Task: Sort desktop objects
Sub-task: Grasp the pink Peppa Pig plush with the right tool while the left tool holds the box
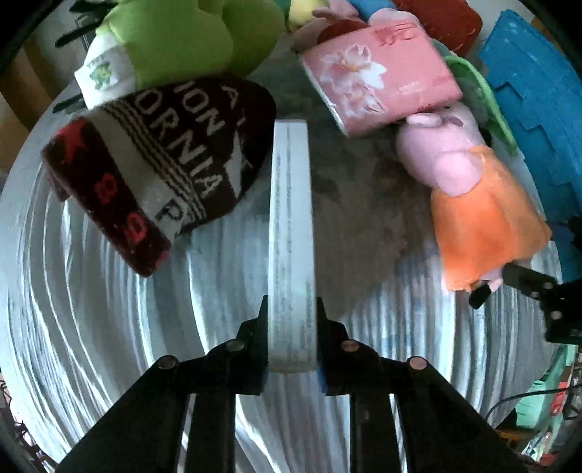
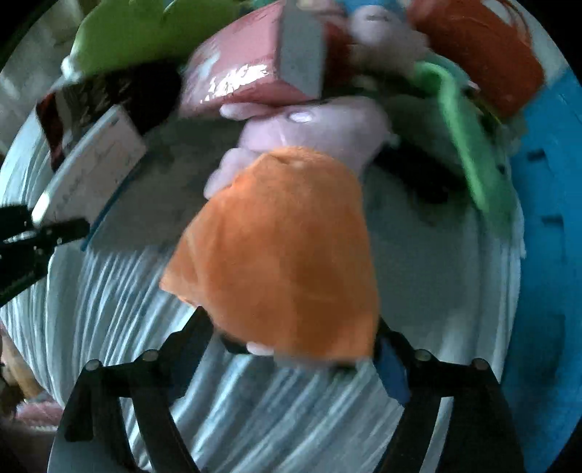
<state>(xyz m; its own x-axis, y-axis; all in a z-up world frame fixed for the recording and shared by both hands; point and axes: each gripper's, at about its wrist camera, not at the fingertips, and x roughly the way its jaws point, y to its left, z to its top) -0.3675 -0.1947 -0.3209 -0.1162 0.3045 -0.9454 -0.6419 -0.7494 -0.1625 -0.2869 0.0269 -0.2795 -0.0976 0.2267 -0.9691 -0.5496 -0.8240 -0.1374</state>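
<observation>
My left gripper [image 1: 291,327] is shut on a thin white box [image 1: 291,233], held on edge above the striped table [image 1: 91,327]; the box also shows at the left of the right wrist view [image 2: 91,171]. My right gripper [image 2: 291,338] has its jaws wide around the bottom of the orange dress of a pink pig plush [image 2: 283,247]; the plush fills the gap and the view is blurred. The same plush [image 1: 473,203] lies at the right of the left wrist view, with the right gripper's fingers [image 1: 516,280] at its lower end.
A dark knit hat [image 1: 156,163] lies left of the box. A pink tissue pack [image 1: 378,80], a green plush [image 1: 174,40], a red item [image 1: 447,22] and more toys crowd the far side. A blue foam piece [image 1: 538,109] stands at the right.
</observation>
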